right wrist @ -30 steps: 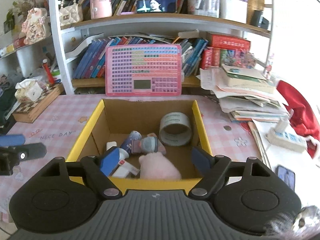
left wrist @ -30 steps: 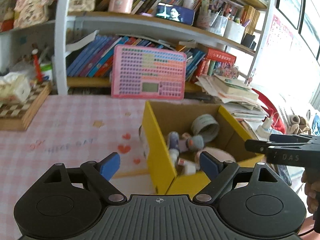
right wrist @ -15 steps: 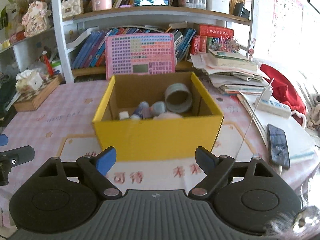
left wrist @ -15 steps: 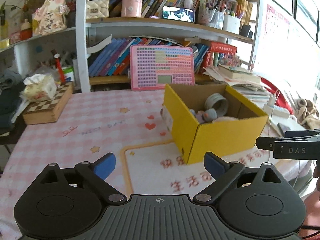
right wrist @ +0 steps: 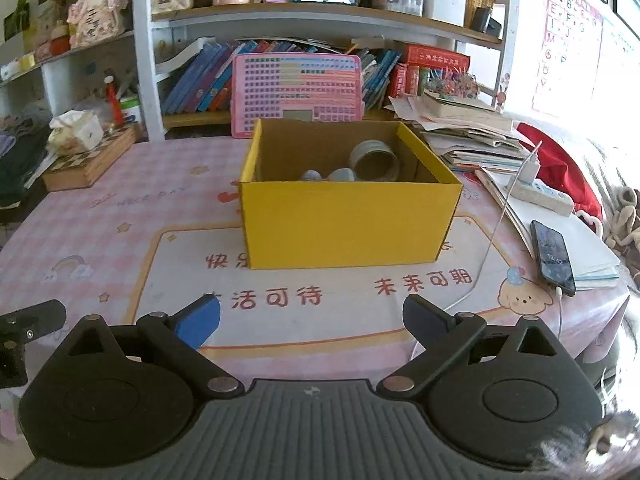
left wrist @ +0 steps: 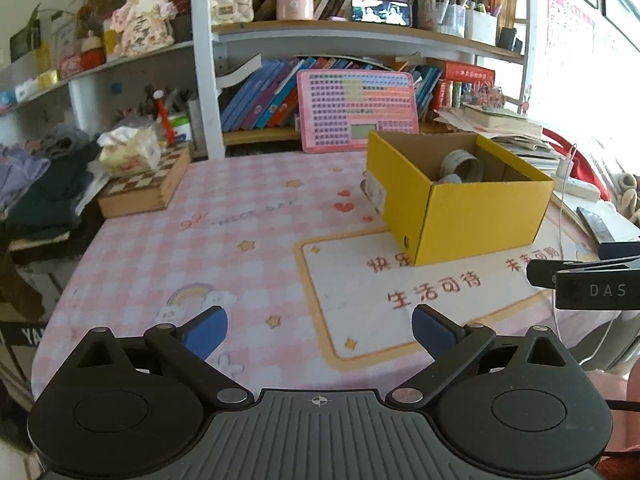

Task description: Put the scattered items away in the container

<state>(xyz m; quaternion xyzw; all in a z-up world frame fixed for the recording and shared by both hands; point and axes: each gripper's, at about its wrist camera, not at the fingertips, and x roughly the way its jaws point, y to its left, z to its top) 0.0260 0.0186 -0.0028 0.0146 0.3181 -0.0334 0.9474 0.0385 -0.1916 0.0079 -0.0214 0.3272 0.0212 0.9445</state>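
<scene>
Jaws: left gripper [left wrist: 320, 330] wide apart, nothing between the pads. Right gripper [right wrist: 311, 320] likewise wide and empty. Both sets have just been opening, with nothing between them.

Box [right wrist: 348, 216]: yellow cardboard, open top, standing on the counter [left wrist: 168, 248] near its middle, in front of the pink keyboard toy [right wrist: 298, 92]. Inside, a tape roll [right wrist: 374, 160] leans against the back right corner; the rounded tops of two small items [right wrist: 328, 176] show above the front wall. The rest of the contents is hidden by that wall.

Both grippers hang over the near counter edge, well apart from the box. The right gripper's side shows at the right edge of the left wrist view.

Judgement: no loose small item is visible on the pink cloth around the box. The phone [right wrist: 554, 256], power strip [right wrist: 542, 196], papers and chessboard box [left wrist: 140, 188] read as room fixtures, not scattered items. The task looks finished or nearly so; the step in hand is a clear withdrawal and a check.

To do it well:
- Keep jaws wide and clear of the box walls; the box is light and a nudge would slide it.
- Mind the white cable [right wrist: 508, 200] running from the power strip toward the phone, close to the right gripper's side.
- Scan behind the box and its left flank, where the walls hide the cloth, before calling it done.
</scene>
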